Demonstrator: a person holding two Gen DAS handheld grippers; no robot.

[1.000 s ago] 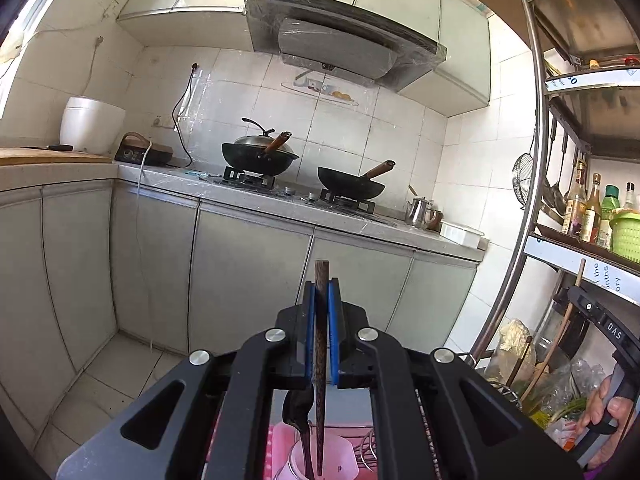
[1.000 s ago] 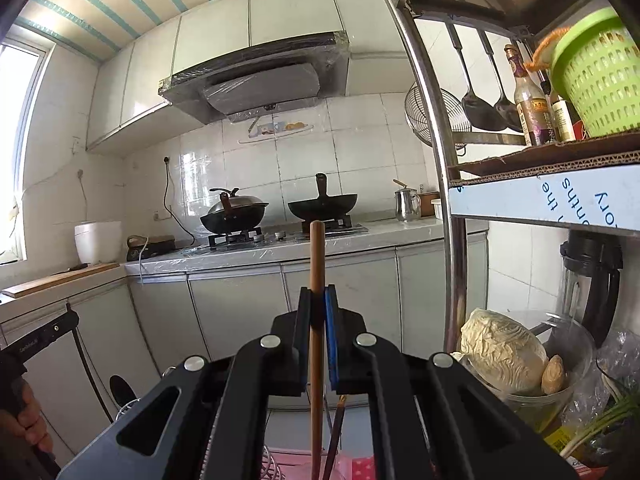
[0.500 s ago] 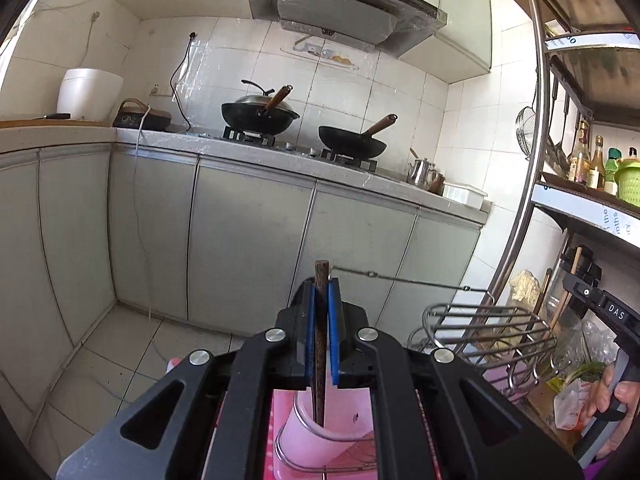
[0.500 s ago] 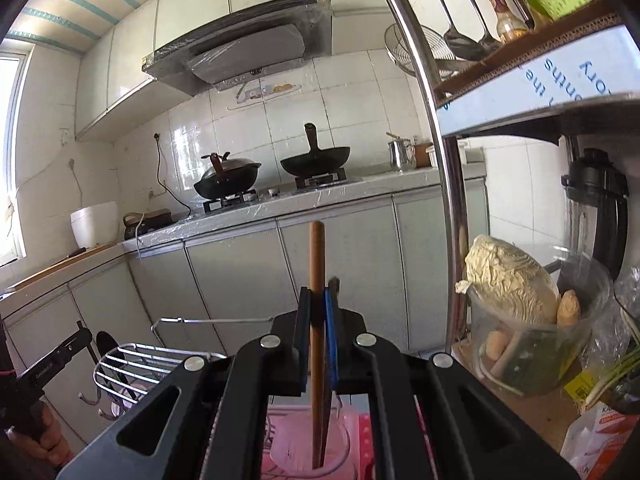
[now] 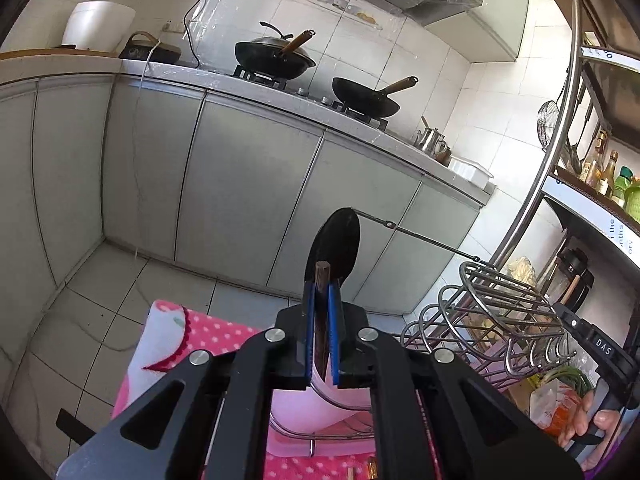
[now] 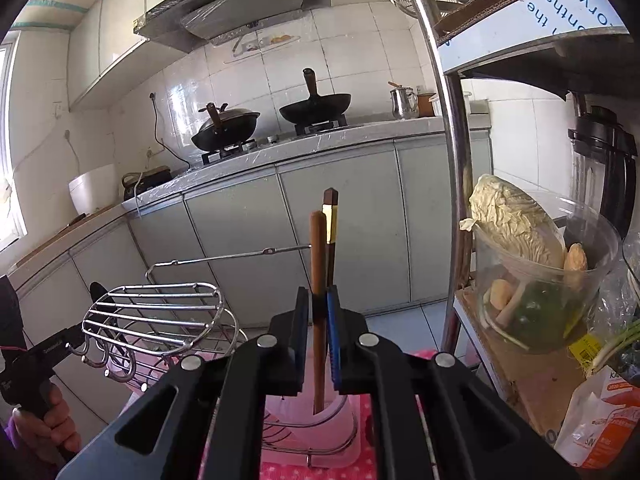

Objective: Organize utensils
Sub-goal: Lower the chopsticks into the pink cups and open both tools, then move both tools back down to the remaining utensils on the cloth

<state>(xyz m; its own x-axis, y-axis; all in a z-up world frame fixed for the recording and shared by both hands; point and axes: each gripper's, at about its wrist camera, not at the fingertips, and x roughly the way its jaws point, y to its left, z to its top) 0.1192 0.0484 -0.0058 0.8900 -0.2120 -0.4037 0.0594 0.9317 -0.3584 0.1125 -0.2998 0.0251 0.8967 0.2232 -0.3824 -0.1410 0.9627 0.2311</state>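
Note:
My left gripper [image 5: 322, 292] is slightly open around a dark wooden handle [image 5: 321, 312] that stands down into a pink utensil cup [image 5: 320, 404]. A black spoon bowl [image 5: 334, 246] rises behind it. My right gripper [image 6: 319, 300] is slightly open, its jaws loose around a brown wooden stick [image 6: 318, 304] standing in the same pink cup [image 6: 320, 420]. A dark chopstick with a gold band [image 6: 330, 228] stands beside the stick. The cup sits in a wire holder.
A metal wire rack [image 5: 492, 312] stands to the right of the cup, seen also in the right wrist view [image 6: 156, 312]. A pink dotted cloth [image 5: 188, 344] covers the surface. A shelf post [image 6: 452, 160] and a bowl of vegetables [image 6: 536, 276] are at right.
Both grippers have moved down toward the pink cup, lowering their utensils into it. Both pairs of jaws have loosened. The black spoon bowl and the gold-banded chopstick have come into view.

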